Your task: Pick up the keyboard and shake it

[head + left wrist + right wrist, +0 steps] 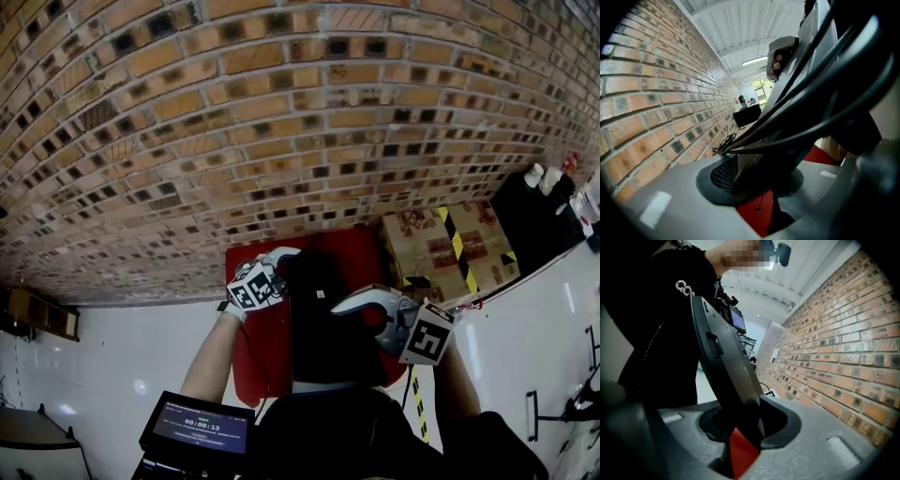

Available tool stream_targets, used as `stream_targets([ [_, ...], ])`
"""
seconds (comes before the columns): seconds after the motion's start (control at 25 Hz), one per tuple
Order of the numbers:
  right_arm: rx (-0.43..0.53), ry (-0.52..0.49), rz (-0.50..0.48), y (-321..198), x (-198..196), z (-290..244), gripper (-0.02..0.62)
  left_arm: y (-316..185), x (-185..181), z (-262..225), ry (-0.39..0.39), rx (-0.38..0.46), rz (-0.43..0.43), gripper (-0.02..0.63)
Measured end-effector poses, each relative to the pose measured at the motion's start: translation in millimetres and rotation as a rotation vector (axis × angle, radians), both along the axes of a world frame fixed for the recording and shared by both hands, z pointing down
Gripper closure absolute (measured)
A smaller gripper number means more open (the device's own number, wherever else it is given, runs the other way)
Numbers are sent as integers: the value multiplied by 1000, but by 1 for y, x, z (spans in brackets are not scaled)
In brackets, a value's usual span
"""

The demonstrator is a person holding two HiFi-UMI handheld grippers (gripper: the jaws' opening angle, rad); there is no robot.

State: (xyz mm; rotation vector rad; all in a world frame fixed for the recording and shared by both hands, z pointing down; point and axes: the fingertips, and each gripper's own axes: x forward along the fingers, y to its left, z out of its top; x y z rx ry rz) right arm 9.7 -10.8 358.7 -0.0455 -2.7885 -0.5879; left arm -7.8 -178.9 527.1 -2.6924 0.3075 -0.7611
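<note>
The left hand-held gripper (284,268) and right hand-held gripper (364,319) each clamp one end of the keyboard (323,323); I'd shake gently, both squeezes firm

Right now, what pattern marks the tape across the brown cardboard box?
Yellow-and-black stripes on the tape; best in the head view.

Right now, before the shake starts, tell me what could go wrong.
The left gripper and right gripper pinch the keyboard only at its ends, so hard shaking could slip it out onto the red mat. The loose cables running past the left gripper could whip about or snag.
</note>
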Motion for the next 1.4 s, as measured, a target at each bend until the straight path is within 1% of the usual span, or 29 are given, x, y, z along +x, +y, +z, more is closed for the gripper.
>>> stream_targets([
  [0.4, -4, 35, -23, -2, -7, 8, 499, 1, -5, 14, 12, -31, -32, 432],
  [0.72, 7, 50, -44, 8, -9, 1, 495, 4, -5, 1, 50, 15, -70, 433],
  [0.8, -4, 55, -40, 6, -9, 5, 495, 4, -6, 7, 46, 2, -74, 433],
  [0.96, -31, 80, -31, 5, -11, 16, 498, 12, -4, 29, 41, -54, -79, 433],
  [1.16, -23, 98, -39, 14, -8, 13, 497, 15, 2, 22, 77, -24, -89, 433],
  [1.4, -58, 104, -26, 11, -6, 25, 497, 20, 5, 41, 45, -69, -87, 436],
])
